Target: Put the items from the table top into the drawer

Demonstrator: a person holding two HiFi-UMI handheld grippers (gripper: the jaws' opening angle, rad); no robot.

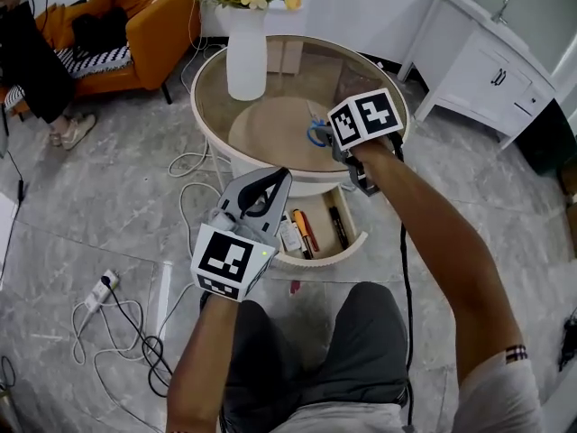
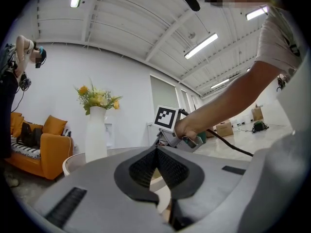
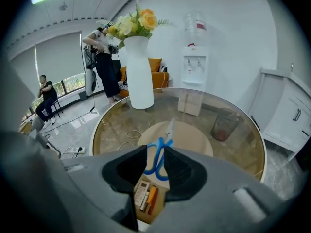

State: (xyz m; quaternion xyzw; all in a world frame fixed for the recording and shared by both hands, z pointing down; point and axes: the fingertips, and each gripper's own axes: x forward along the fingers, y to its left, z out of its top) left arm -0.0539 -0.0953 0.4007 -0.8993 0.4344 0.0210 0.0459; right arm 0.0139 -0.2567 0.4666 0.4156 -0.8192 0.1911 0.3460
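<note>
Carefully lower the right gripper [image 3: 156, 152], whose jaws stand apart and empty over the blue-handled scissors [image 3: 169, 129] on the glass table top [image 1: 270, 70], astride the handles before closing, keeping the left gripper [image 1: 281, 177], closed on nothing, off the open drawer [image 1: 356, 242].

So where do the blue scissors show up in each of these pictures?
Head view: scissors at centre, on the round table.
Left gripper view: not in it.
Right gripper view: scissors low centre, framed by the open jaws.
Shared landmark: the white vase.
</note>
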